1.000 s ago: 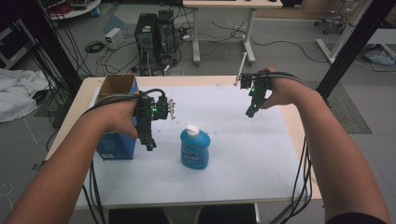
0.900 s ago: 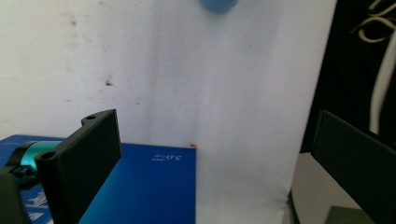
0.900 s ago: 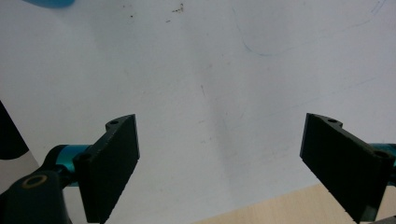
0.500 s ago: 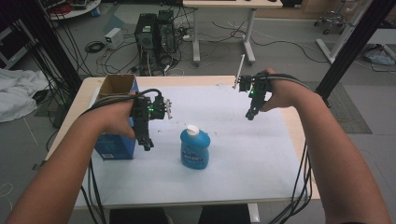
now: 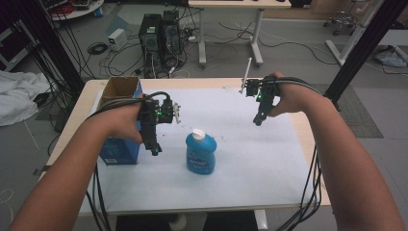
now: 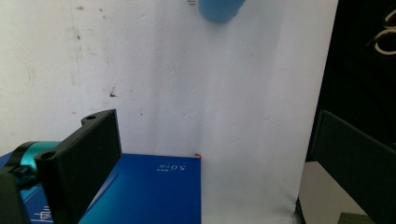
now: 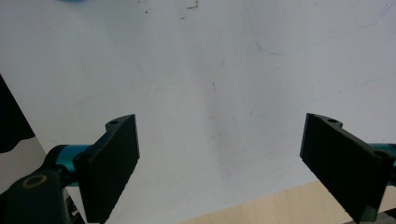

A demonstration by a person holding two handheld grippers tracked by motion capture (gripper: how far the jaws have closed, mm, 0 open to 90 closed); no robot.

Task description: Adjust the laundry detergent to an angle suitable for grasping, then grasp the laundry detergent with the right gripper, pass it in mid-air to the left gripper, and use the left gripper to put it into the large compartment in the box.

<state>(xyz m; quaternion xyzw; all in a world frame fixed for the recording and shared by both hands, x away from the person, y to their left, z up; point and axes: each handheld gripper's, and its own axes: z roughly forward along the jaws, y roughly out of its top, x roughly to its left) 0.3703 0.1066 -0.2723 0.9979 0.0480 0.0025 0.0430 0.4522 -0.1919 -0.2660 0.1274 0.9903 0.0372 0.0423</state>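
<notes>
A blue bottle (image 5: pixel 200 154) with a white cap stands upright near the middle of the white sheet (image 5: pixel 240 159). My left gripper (image 5: pixel 155 150) hangs to its left, pointing down beside a blue carton (image 5: pixel 118 150). In the left gripper view its jaws (image 6: pixel 210 154) stand wide open over the sheet, with the carton's blue side (image 6: pixel 149 191) below and the bottle (image 6: pixel 219 9) at the top edge. My right gripper (image 5: pixel 258 121) is held above the sheet's far right part, apart from the bottle. Its jaws (image 7: pixel 222 144) are open, with nothing between them.
The carton's open cardboard top (image 5: pixel 120 86) sits at the table's far left. The wooden table edge (image 5: pixel 308 139) runs along the right of the sheet. Behind the table are computer towers (image 5: pixel 161 33), cables on the floor, and a black frame post (image 5: pixel 365 48) at the right.
</notes>
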